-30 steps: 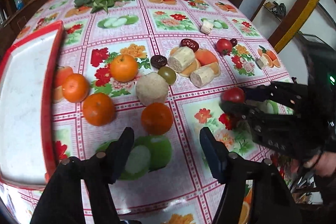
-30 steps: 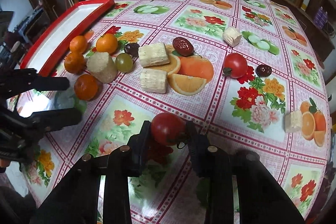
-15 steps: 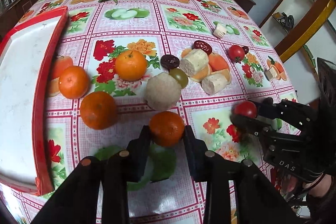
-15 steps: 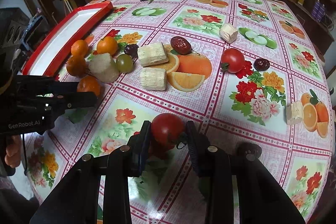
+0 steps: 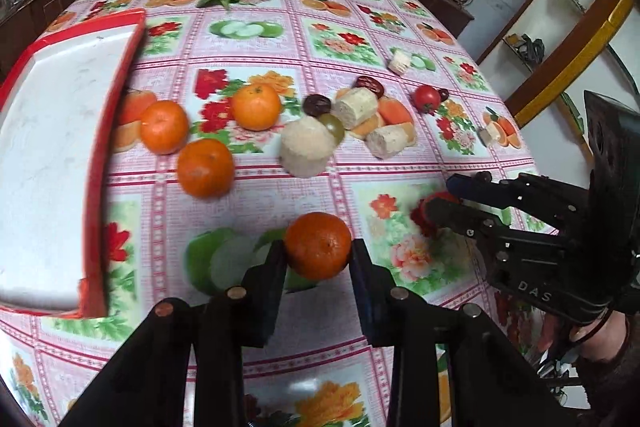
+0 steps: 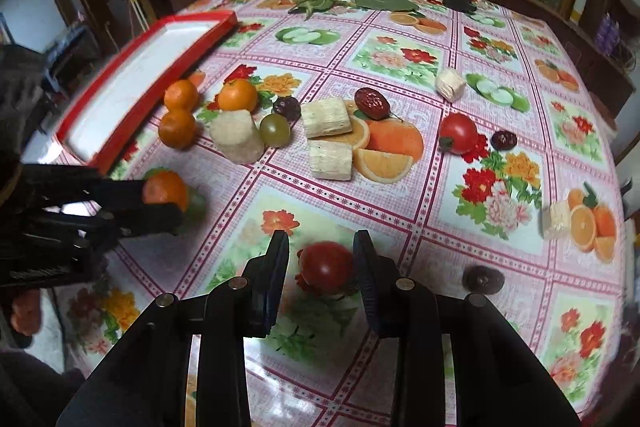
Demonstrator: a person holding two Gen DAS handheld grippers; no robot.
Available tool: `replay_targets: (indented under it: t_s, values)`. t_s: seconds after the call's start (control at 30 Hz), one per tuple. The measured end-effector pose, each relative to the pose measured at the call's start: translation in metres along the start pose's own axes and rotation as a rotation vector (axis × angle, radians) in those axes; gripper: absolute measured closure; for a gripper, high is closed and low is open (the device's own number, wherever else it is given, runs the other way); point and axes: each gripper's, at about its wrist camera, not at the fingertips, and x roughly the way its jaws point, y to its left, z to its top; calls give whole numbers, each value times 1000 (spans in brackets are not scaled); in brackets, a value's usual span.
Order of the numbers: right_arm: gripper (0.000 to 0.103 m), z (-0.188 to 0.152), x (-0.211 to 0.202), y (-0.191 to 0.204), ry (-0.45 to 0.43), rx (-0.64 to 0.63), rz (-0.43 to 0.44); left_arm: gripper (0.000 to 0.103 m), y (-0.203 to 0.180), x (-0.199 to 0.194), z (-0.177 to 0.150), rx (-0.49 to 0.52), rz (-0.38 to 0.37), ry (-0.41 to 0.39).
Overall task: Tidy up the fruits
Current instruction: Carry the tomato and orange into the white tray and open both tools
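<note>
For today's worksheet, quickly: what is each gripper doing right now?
Left gripper: closed on a tangerine.
Right gripper: open around a tomato, gap visible.

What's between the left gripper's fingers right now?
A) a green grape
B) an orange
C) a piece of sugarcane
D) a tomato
B: the left gripper has its two fingers closed against the sides of an orange, as its own wrist view shows.

Four oranges (image 5: 318, 245), two tomatoes (image 6: 326, 262), one green grape (image 6: 275, 129), one red tray (image 6: 120, 131).
</note>
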Motion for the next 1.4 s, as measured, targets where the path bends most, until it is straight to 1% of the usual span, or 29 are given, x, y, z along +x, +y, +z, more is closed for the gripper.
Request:
replay_targets:
  t_s: [0.03, 0.07, 0.17, 0.2, 0.27, 0.37, 0.4, 0.5, 0.6, 0.7, 0.8, 0.83, 0.87, 0.97, 1.0, 1.03, 1.1, 1.23, 1.3, 1.4]
  values:
    - [68, 0, 1, 1, 7, -4, -11, 68, 1, -2, -1, 5, 7, -2]
    - [68, -2, 2, 0, 10, 1, -13, 68, 2, -2, -3, 6, 6, -1]
    - [67, -8, 5, -6, 25, 16, -28, 68, 5, -1, -6, 0, -17, 14]
    - [64, -10, 7, -8, 43, 17, -31, 68, 5, 0, -6, 0, -21, 16]
    - [64, -17, 12, -14, 64, 27, -40, 68, 6, 0, -8, 0, -31, 19]
    - [68, -21, 12, -16, 39, 26, -51, 68, 6, 3, -10, 4, -39, 23]
    - [70, -20, 13, -17, 32, 29, -50, 68, 6, 3, -10, 6, -39, 24]
    - [71, -13, 17, -21, 16, 52, -42, 68, 6, 5, -11, 3, -46, 31]
    - [70, -4, 19, -27, 38, 106, -22, 68, 8, 5, -11, -7, -58, 37]
    - [67, 0, 22, -21, 48, 71, -42, 68, 8, 4, -11, 0, -56, 31]
    - [66, 1, 24, -16, 34, 55, -57, 68, 9, 5, -11, -8, -60, 37]
    - [61, 3, 26, -16, 36, 56, -60, 68, 9, 5, -11, -14, -64, 42]
    - [59, 7, 27, -15, 46, 55, -58, 68, 10, 6, -11, -18, -67, 47]
    - [59, 12, 30, -14, 41, 43, -57, 68, 12, 8, -12, -25, -71, 52]
    - [61, 12, 31, -14, 34, 39, -54, 68, 12, 8, -12, -25, -72, 51]
    - [66, 12, 32, -14, 26, 35, -59, 68, 12, 8, -12, -25, -72, 51]
    - [69, 13, 31, -14, 15, 29, -59, 68, 12, 9, -12, -25, -70, 48]
    - [70, 19, 33, -15, 4, 27, -54, 68, 12, 8, -12, -27, -71, 44]
    - [70, 21, 25, -15, -13, 45, -31, 68, 13, 7, -12, -34, -78, 38]
    - [70, 18, 11, -8, -31, 34, -12, 68, 13, 0, -11, -31, -83, 19]
